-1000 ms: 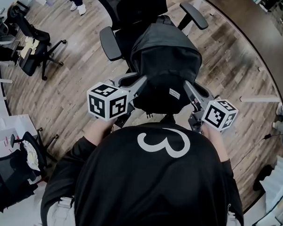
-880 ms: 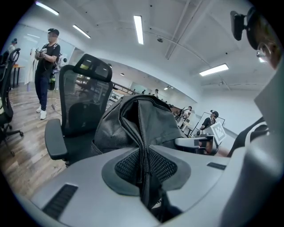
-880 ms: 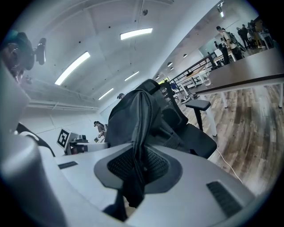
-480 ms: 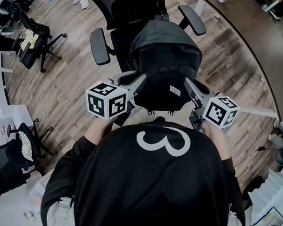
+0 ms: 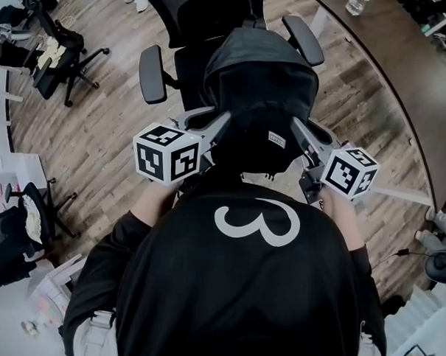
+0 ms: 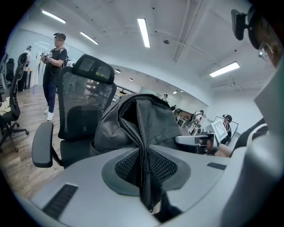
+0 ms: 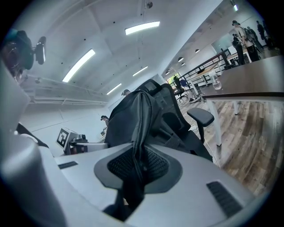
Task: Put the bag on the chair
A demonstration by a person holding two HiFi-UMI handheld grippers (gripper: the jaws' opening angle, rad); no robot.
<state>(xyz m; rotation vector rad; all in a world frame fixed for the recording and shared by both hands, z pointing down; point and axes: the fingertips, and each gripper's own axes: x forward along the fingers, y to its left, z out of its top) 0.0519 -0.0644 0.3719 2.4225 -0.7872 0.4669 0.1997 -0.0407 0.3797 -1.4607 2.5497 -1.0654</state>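
Over the office chair (image 5: 215,15), a black bag (image 5: 260,79) hangs between both grippers and hides the seat, so only the armrests (image 5: 152,73) and part of the backrest show. The left gripper (image 5: 216,129) has its fingers clamped on a fold of the bag's side. The right gripper (image 5: 300,133) grips the opposite side likewise. Whether the bag's base touches the seat cannot be told.

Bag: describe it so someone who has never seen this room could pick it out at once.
Find the black office chair with two armrests on the wood floor. Just in front of it hangs the bag, pinched at each side by the left gripper and right gripper. Unlike the chair, it is soft black cloth with a small white label.
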